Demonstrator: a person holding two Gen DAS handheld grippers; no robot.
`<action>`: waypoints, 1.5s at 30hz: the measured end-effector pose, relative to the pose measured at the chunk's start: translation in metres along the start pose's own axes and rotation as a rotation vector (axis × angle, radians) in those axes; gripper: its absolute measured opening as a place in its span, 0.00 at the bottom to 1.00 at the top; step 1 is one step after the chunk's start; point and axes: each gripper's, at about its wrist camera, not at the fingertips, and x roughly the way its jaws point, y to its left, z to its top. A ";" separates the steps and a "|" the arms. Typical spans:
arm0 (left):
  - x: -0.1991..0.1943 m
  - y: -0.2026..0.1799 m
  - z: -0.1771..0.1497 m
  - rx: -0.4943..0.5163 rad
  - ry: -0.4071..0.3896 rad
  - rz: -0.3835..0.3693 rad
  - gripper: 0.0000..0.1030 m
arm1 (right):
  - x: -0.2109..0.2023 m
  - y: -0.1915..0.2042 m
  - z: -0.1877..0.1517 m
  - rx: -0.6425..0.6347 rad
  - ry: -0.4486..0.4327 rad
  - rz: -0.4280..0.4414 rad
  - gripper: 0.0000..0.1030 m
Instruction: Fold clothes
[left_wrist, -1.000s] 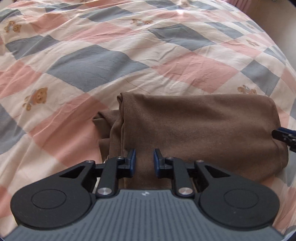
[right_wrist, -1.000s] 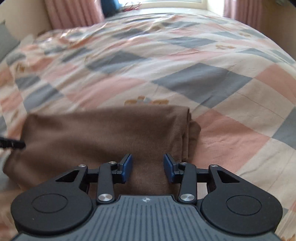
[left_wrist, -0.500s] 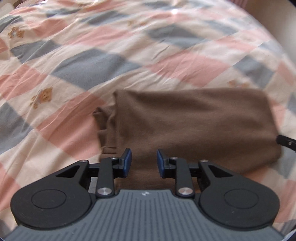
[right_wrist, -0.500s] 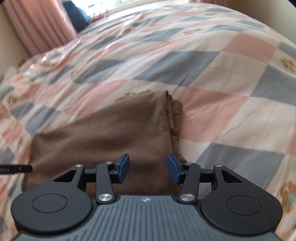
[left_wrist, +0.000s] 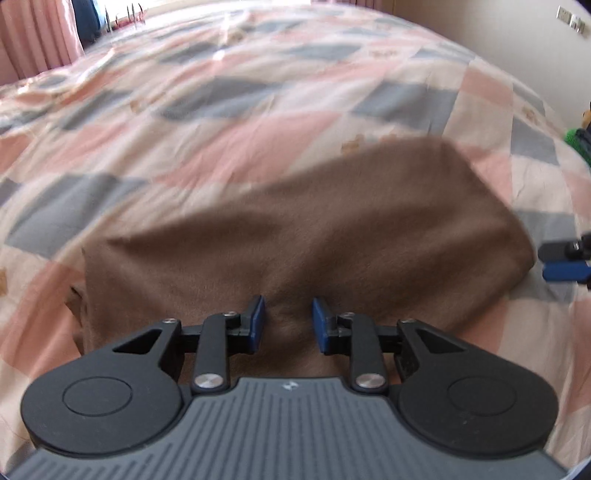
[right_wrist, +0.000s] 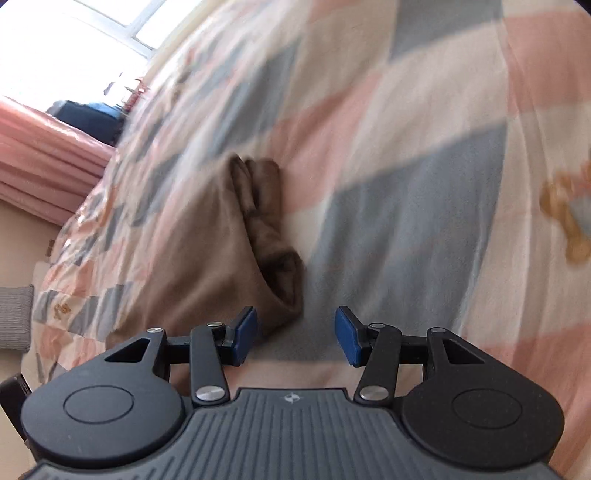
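A brown garment, folded into a long rectangle, lies on the chequered bedspread. My left gripper hovers open over the middle of its near edge, with cloth below the blue pads but not pinched. At the right edge of that view, just past the garment's end, the tip of my right gripper shows. In the right wrist view the garment runs away to the upper left, with its layered end facing me. My right gripper stands open over the bedspread beside the garment's near corner, with nothing between its jaws.
Pink curtains and a bright window lie beyond the bed's far side, with a dark blue object on the sill. A grey cushion sits off the bed's edge. Something green pokes in at the right.
Both wrist views have rolled and gone blurry. The left gripper slid from the garment's left end toward its middle. The right gripper came off the cloth to its end. Both jaws stand slightly wider.
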 end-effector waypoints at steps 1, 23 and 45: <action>-0.006 -0.002 0.003 -0.007 -0.016 0.004 0.23 | -0.002 0.000 0.008 -0.020 -0.013 0.025 0.51; 0.020 0.067 -0.003 -0.210 0.046 0.127 0.30 | 0.111 -0.009 0.090 0.066 0.180 0.176 0.22; -0.090 0.262 -0.077 -0.618 -0.040 -0.084 0.31 | 0.169 0.364 -0.124 -0.763 0.082 -0.203 0.22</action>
